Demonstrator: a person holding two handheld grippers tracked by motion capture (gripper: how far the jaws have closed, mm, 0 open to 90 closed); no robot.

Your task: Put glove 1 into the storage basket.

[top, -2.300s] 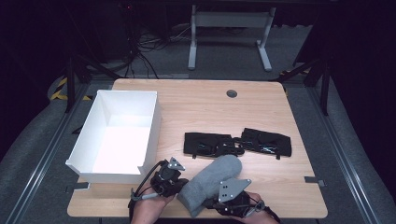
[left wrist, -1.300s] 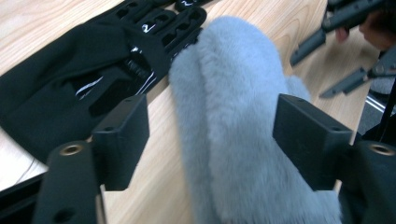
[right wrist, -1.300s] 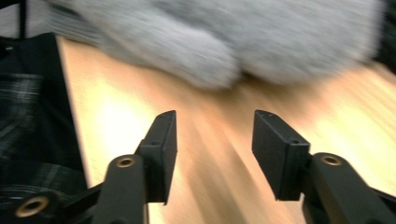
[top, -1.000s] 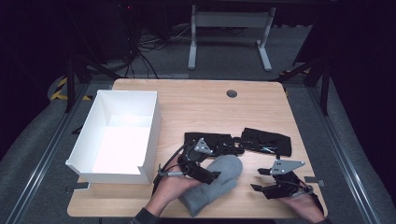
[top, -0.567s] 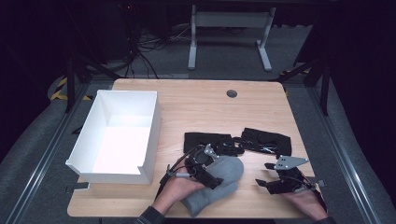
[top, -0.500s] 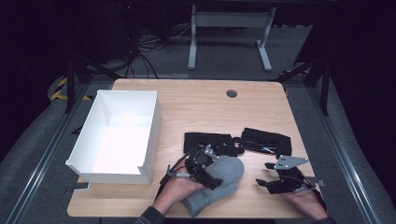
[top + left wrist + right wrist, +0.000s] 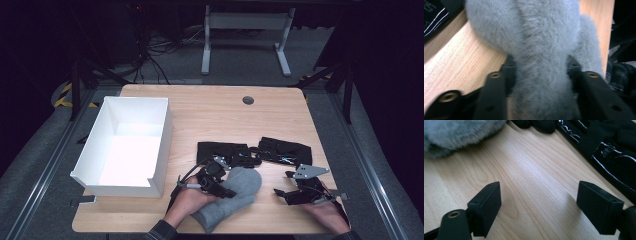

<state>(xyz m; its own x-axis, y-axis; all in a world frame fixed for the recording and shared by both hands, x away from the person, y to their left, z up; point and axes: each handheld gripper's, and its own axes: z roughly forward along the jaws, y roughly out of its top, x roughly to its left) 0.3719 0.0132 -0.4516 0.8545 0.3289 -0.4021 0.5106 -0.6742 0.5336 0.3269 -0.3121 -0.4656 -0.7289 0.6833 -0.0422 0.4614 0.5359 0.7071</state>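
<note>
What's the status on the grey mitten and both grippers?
Left gripper just closed, fingers pinching grey mitten. Right gripper open over bare table, holding nothing. Black gloves lie just beyond; white box clear.

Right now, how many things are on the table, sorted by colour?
Grey: 1, the mitten
Black: 2, the left glove and the right glove
White: 1, the box
Total: 4

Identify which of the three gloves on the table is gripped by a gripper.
The fluffy grey mitten, nearest the person: the left gripper pinches it. The two black gloves behind it lie untouched.
</note>
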